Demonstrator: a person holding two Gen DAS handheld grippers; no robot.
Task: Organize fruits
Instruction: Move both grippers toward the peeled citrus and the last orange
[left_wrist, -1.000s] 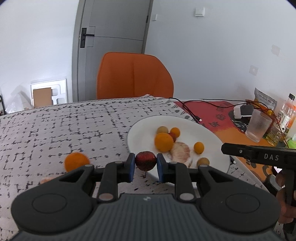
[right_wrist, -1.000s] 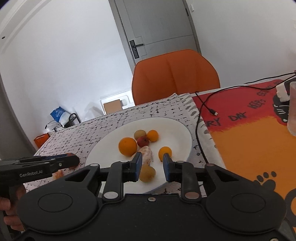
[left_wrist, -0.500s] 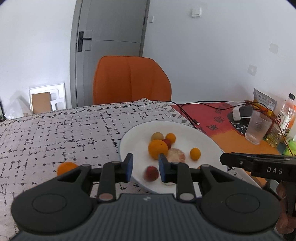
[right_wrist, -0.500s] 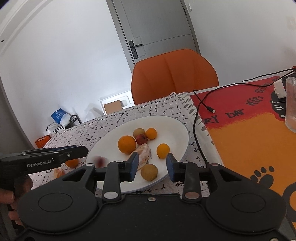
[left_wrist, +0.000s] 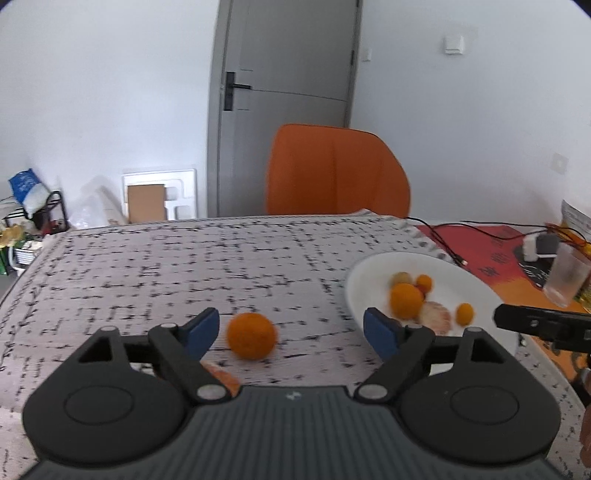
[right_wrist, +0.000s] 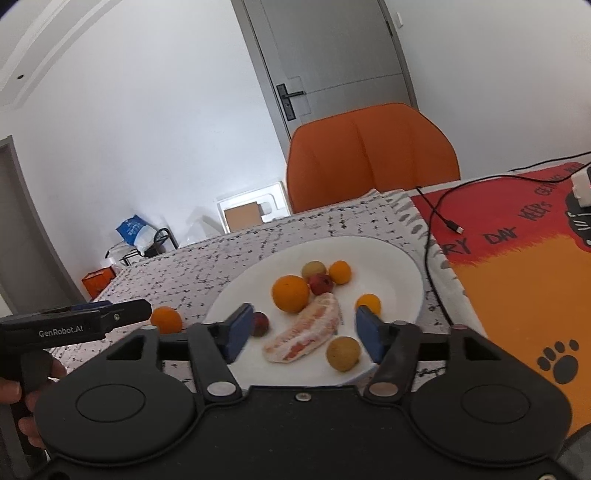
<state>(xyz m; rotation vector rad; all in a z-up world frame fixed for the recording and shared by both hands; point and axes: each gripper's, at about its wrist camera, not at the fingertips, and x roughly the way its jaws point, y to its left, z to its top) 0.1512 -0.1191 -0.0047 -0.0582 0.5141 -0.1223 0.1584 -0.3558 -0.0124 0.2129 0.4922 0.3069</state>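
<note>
Your left gripper has its blue-padded fingers opening wide with nothing pressed between them; a round orange fruit sits on the black-flecked grey cloth of the surface ahead of the gap. Your right gripper is opening too, gripping nothing, above the near rim of the white round plate. On that plate lie a peeled pink citrus segment, a yellowish round fruit, a large orange and a small dark red fruit.

Glossy white plate; woven speckled tablecloth; matt black plastic left gripper.
</note>
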